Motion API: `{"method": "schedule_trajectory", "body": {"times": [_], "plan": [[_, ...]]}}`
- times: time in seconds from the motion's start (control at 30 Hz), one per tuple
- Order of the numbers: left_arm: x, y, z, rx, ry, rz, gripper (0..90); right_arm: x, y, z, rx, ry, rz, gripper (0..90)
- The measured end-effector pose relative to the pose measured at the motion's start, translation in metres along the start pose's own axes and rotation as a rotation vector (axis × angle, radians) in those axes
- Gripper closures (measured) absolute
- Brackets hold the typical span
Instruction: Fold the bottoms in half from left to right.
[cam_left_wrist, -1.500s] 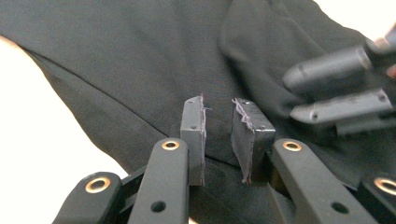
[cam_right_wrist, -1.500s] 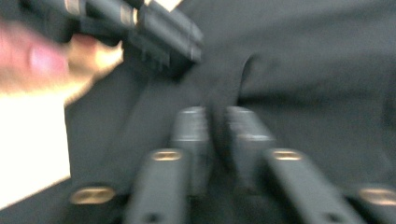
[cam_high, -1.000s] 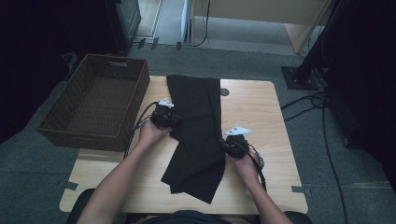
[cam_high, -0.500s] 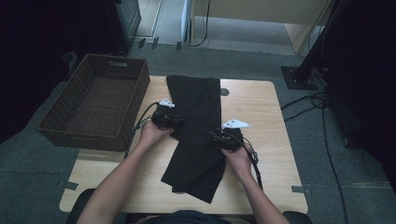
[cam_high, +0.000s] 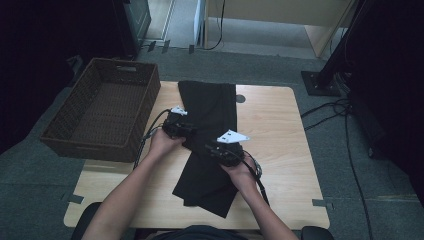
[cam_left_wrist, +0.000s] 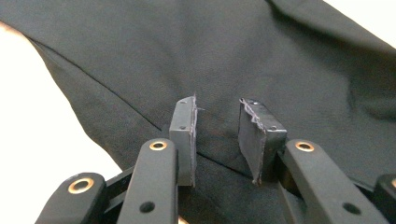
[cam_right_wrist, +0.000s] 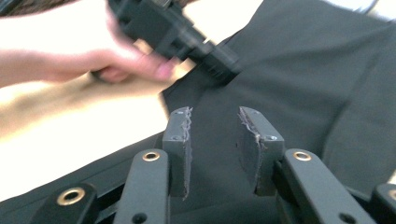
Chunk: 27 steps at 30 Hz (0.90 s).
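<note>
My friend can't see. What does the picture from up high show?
A person sits at a wooden table with a long piece of black cloth lying on it. Each hand holds tongs over the cloth: the left tongs at its left edge, the right tongs over its middle. A brown woven basket stands on the left.

No text, label, brand, number or sign can be read anywhere in these views.
</note>
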<state>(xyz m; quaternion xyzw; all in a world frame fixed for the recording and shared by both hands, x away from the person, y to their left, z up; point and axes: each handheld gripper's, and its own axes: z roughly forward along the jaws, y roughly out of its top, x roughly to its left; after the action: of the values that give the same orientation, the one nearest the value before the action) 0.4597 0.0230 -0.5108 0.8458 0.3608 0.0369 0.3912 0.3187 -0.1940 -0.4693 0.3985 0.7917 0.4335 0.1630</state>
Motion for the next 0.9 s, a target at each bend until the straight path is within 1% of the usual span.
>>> {"method": "schedule_trajectory", "body": {"times": [0.03, 0.07, 0.1, 0.2, 0.23, 0.27, 0.3, 0.37, 0.47, 0.53, 0.57, 0.63, 0.67, 0.7, 0.73, 0.77, 0.8, 0.83, 0.87, 0.9], "plan": [[0.000, 0.000, 0.000, 0.001, 0.000, -0.002, 66.7, 0.003, -0.001, 0.003, 0.026, 0.008, -0.002, 65.9], [0.000, 0.000, 0.000, 0.000, -0.001, -0.005, 66.7, 0.006, -0.002, 0.005, 0.038, 0.011, 0.000, 65.4], [0.000, 0.000, 0.000, 0.001, -0.002, -0.004, 66.7, 0.009, -0.004, 0.008, 0.041, 0.019, -0.004, 64.9], [0.000, 0.000, 0.000, 0.004, -0.005, -0.007, 66.7, 0.016, -0.009, 0.015, 0.052, 0.061, 0.014, 62.1], [0.000, 0.000, 0.000, 0.003, -0.005, -0.007, 66.8, 0.017, -0.010, 0.019, 0.062, 0.067, 0.020, 60.9], [0.000, 0.000, 0.000, 0.003, -0.005, -0.007, 66.8, 0.018, -0.012, 0.023, 0.074, 0.064, 0.018, 60.7], [0.000, 0.000, 0.000, 0.003, -0.005, -0.007, 66.8, 0.017, -0.016, 0.031, 0.098, 0.062, 0.035, 60.2], [0.000, 0.000, 0.000, 0.003, -0.006, -0.006, 66.8, 0.016, -0.018, 0.034, 0.106, 0.060, 0.042, 59.2], [0.001, 0.000, -0.001, 0.003, -0.009, -0.007, 66.8, 0.017, -0.023, 0.046, 0.135, 0.058, 0.043, 52.5], [0.001, 0.000, -0.001, 0.005, -0.009, -0.007, 66.9, 0.019, -0.024, 0.048, 0.118, 0.050, 0.055, 52.4], [0.001, 0.000, -0.001, 0.005, -0.008, -0.008, 66.9, 0.020, -0.024, 0.050, 0.114, 0.044, 0.050, 53.7], [0.001, 0.000, 0.000, 0.004, -0.014, -0.012, 66.9, 0.022, -0.026, 0.052, 0.092, 0.009, 0.023, 59.3], [0.000, 0.000, 0.000, 0.005, -0.015, -0.012, 66.9, 0.024, -0.026, 0.053, 0.085, -0.018, -0.006, 64.9], [0.000, 0.000, 0.000, 0.002, -0.014, -0.011, 66.8, 0.026, -0.027, 0.054, 0.085, -0.033, -0.029, 69.5], [-0.001, 0.000, 0.000, 0.003, -0.013, -0.007, 66.8, 0.027, -0.027, 0.054, 0.084, -0.059, -0.059, 78.1], [-0.001, 0.000, 0.000, 0.005, -0.012, -0.004, 66.8, 0.025, -0.024, 0.053, 0.108, -0.041, -0.053, 89.7], [-0.001, 0.000, 0.001, 0.002, -0.012, -0.003, 66.8, 0.025, -0.024, 0.053, 0.108, -0.041, -0.053, 89.7], [-0.001, 0.000, 0.001, -0.001, -0.013, -0.007, 66.9, 0.022, -0.021, 0.053, 0.124, -0.010, -0.025, 90.0], [0.000, 0.000, 0.001, -0.002, -0.012, -0.007, 66.8, 0.023, -0.018, 0.050, 0.128, 0.009, -0.011, 90.0], [0.000, 0.000, 0.001, -0.001, -0.010, -0.007, 66.8, 0.024, -0.015, 0.048, 0.118, 0.014, -0.009, 90.0]]}}
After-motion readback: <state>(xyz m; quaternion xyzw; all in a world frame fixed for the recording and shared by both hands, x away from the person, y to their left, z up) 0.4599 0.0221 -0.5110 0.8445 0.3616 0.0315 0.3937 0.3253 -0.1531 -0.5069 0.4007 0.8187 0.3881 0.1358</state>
